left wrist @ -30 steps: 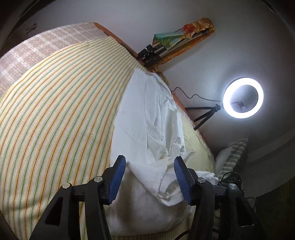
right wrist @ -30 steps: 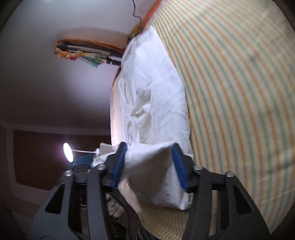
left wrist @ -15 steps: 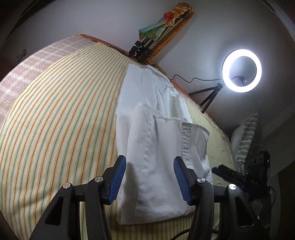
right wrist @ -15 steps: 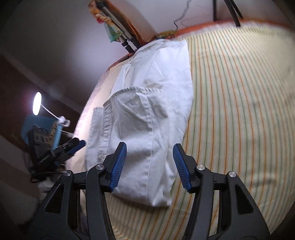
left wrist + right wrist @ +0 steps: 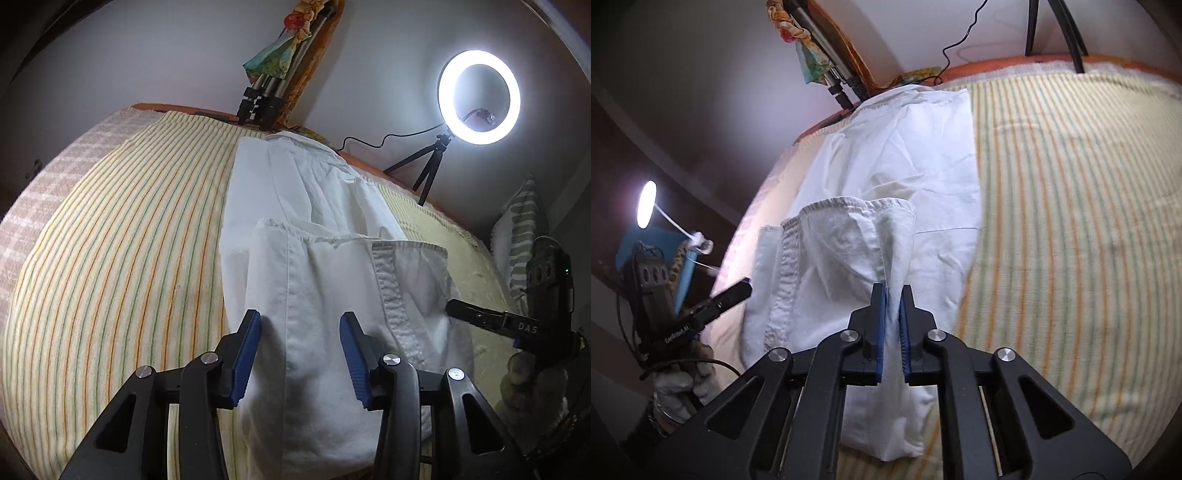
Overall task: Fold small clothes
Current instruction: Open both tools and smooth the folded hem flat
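Observation:
A white garment (image 5: 325, 280) lies folded on the striped bedcover (image 5: 129, 258), its hemmed edge doubled back over the upper part. My left gripper (image 5: 300, 332) hovers over its near end. The jaws are closing with cloth below and between the blue pads, which do not press it. My right gripper (image 5: 893, 297) has its pads almost together on a raised ridge of the garment (image 5: 849, 258). In the left wrist view the right gripper (image 5: 454, 308) meets the puckered right edge. The left gripper (image 5: 738, 290) shows beside the garment's left edge.
A lit ring light (image 5: 479, 57) on a small tripod stands at the bed's far edge. Folded tripods (image 5: 266, 99) lean on the wall. A striped pillow (image 5: 521, 236) sits at the right. A desk lamp (image 5: 646, 203) glows at the left. Gloved hands (image 5: 679, 391) hold the grippers.
The garment's near part was laid over the far part and now lies flat. Both views rolled upright. The right jaws went from wide to nearly together, and the left jaws narrowed a little.

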### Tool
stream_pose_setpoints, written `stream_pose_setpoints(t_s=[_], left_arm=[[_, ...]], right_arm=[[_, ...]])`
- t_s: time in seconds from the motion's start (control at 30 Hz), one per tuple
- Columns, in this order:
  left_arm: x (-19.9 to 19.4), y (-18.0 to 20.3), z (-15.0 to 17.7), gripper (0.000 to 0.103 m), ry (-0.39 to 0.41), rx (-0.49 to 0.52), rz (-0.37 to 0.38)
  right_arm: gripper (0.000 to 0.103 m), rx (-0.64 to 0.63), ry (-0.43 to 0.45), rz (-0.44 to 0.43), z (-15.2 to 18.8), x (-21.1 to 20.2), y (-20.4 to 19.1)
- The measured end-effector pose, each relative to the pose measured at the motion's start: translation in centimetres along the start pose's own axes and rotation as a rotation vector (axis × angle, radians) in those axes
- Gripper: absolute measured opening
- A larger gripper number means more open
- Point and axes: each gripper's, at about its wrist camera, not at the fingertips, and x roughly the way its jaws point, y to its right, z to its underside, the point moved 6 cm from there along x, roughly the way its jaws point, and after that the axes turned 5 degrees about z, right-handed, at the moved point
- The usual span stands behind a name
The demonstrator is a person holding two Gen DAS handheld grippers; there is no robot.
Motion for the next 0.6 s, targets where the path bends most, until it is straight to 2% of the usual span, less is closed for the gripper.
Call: stream_pose_setpoints(t_s=[0.07,0.13,0.23,0.43,0.5,0.57,0.6], left_arm=[[0.8,-0.5,0.2,0.044,-0.016,0.045,-0.064],[1.3,-1.2,0.6,0.044,-0.035,0.048,-0.081],[0.0,-1.9,1.1,0.044,-0.018,0.015,-0.058],[-3.8,-1.2,1.3,0.045,0.002,0.052,-0.034],[-4.9,-0.9,0.8,0.045,0.016,0.047,-0.019],[-5.8,-0.7,0.5,0.045,0.021,0.038,0.0],[-6.3,-0.5,0.3,0.045,0.024,0.039,0.009]], right_arm=[[0.007,0.018,-0.028,0.035,0.3,0.5,0.7],[0.009,0.038,-0.038,0.037,0.5,0.7,1.0],[0.011,0.056,-0.032,0.028,0.4,-0.3,0.9],[0.015,0.006,0.018,0.008,0.0,-4.1,-0.5],[0.02,-0.021,0.03,0.009,-0.3,-5.1,-1.2],[0.031,-0.029,0.049,0.013,-0.7,-6.0,-1.6],[0.033,-0.028,0.058,0.007,-0.8,-6.4,-1.8]])
